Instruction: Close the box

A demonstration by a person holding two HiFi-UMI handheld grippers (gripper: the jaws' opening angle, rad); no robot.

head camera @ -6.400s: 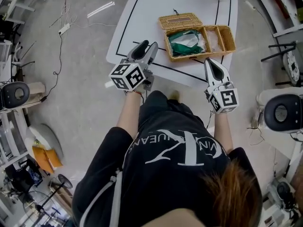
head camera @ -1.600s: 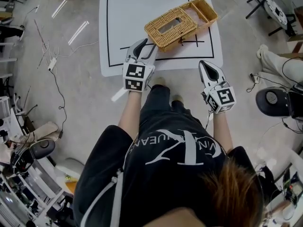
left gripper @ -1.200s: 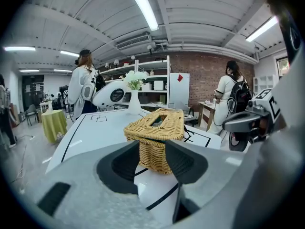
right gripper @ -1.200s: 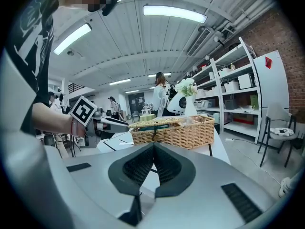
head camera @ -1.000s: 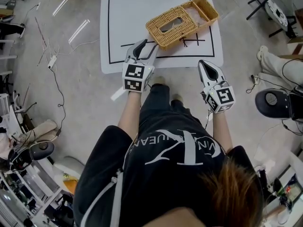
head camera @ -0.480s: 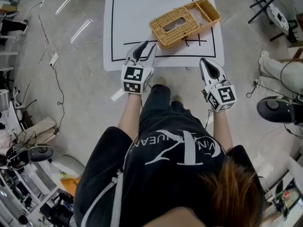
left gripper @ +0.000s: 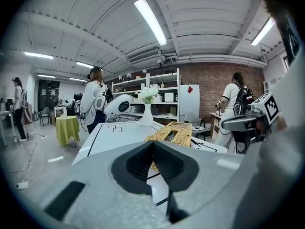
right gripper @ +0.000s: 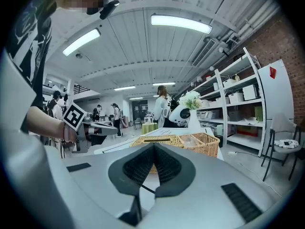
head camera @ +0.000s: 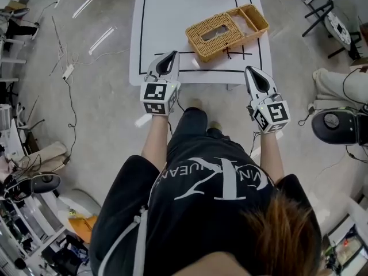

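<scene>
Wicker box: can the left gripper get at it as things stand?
Probably yes. The left gripper, jaws shut, is by the table edge; only bare tabletop lies between it and the wicker box.

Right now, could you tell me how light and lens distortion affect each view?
Head view: even light; the wide lens bows the edges of the white table, the tan woven wicker box is sharp. Left gripper view: fisheye, dark corners, a glaring ceiling tube lamp, the left gripper filling the lower half. Right gripper view: same fisheye, two bright strip lamps.
</scene>
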